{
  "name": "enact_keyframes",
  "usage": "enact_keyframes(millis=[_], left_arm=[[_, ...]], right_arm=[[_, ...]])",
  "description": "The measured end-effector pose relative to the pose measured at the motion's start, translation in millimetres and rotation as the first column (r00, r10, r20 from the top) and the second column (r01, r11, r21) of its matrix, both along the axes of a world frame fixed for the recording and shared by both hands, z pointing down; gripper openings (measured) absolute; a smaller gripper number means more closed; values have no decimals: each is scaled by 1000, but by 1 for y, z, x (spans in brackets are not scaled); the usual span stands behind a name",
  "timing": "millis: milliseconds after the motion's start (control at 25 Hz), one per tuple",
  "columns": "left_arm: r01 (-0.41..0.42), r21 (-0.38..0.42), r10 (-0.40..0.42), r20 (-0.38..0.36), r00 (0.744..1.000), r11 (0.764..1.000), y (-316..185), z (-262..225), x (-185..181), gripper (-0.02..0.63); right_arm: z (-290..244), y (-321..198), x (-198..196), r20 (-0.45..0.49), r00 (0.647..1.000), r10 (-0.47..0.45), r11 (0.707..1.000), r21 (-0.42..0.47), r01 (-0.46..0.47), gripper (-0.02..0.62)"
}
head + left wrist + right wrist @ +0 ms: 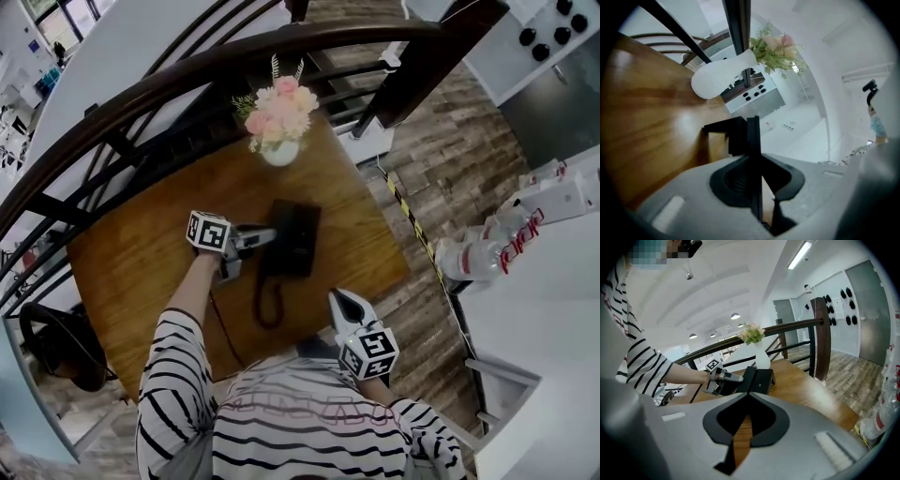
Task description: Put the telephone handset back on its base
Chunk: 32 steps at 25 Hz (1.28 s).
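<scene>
On a wooden table (141,253), near its middle: a black telephone base (304,232), long side running near to far. Along the base's left edge and touching it: the handset (280,246), black as well. Seated fully in the cradle or only leaning against it: cannot tell from any view. From the near end of the phone, a curly cord (266,302) looping toward the near edge of the table.

Left gripper (269,235) reaching in from the left, level with the middle of the phone, tips right at the handset. Jaws drawn in and clamped on the handset, a thin black edge of it pinched between them and sticking out past the tips in the left gripper view. Behind the tips, a marker cube (208,232), then a bare forearm and a striped sleeve (173,375).

Right gripper (338,298) held to the near right of the phone, well apart from it, above the table's near right edge, pointing far. Jaws together at the tips with nothing between them, only a sliver of wood showing through the slot lower down in the right gripper view.

Beyond the phone, at the far edge of the table: 1 white vase (280,152) with pink flowers (279,105). Past that, a dark curved railing (187,70). To the right, plank floor (441,159) and a white counter (553,281) with clear bottles (469,258).
</scene>
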State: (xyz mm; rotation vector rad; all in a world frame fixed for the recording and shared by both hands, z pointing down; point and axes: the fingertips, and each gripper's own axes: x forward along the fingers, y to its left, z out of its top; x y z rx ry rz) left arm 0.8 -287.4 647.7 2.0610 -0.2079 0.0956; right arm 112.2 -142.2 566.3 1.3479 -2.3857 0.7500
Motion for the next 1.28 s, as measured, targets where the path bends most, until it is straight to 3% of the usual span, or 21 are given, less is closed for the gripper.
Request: enact_keyframes(millis=[800, 1120, 1280], left_arm=[[-9, -23, 7, -74, 997, 1000, -7, 8, -2, 74], [-41, -56, 31, -163, 986, 998, -6, 11, -1, 69], [-17, -99, 1, -162, 987, 995, -10, 20, -4, 72]], right_arm=[[11, -11, -4, -4, 1000, -15, 999, -34, 15, 0], [17, -9, -3, -21, 1000, -16, 998, -57, 15, 0], [18, -9, -2, -30, 999, -10, 998, -65, 8, 0]])
